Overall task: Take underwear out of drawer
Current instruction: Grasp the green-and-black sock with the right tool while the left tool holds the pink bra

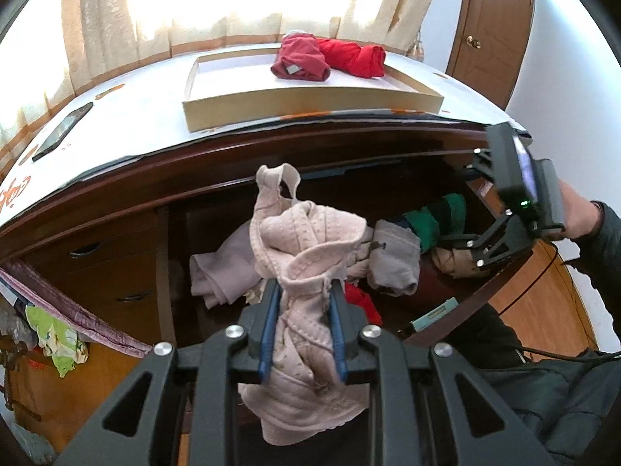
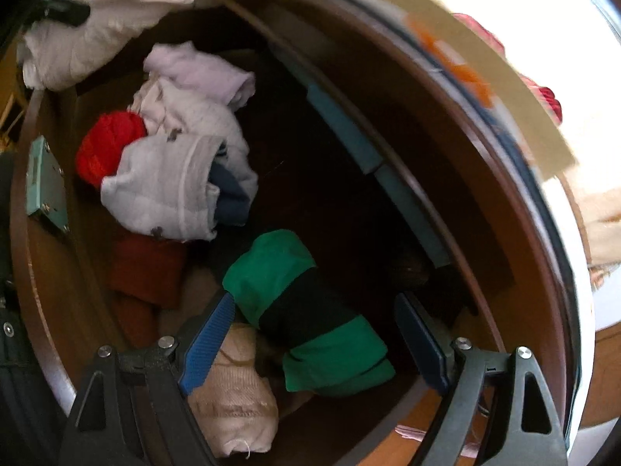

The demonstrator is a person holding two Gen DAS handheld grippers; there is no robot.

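Observation:
My left gripper (image 1: 302, 291) is shut on a pale pink bra (image 1: 306, 248), which hangs bunched above the open wooden drawer (image 1: 485, 291). In the drawer lie rolled garments: a grey pair (image 2: 163, 190), a red one (image 2: 104, 147), a green-and-black roll (image 2: 310, 310) and a beige roll (image 2: 233, 392). My right gripper (image 2: 314, 310) is open and low inside the drawer, its blue pads on either side of the green-and-black roll without pressing it. In the left wrist view the right gripper (image 1: 465, 240) reaches in from the right, held by a hand (image 1: 578, 213).
On the dresser top stands a shallow cardboard tray (image 1: 310, 110) holding two red garments (image 1: 326, 58). A phone (image 1: 64, 130) lies at the left of the top. Curtains hang behind. Smaller shut drawers (image 1: 116, 272) sit to the left.

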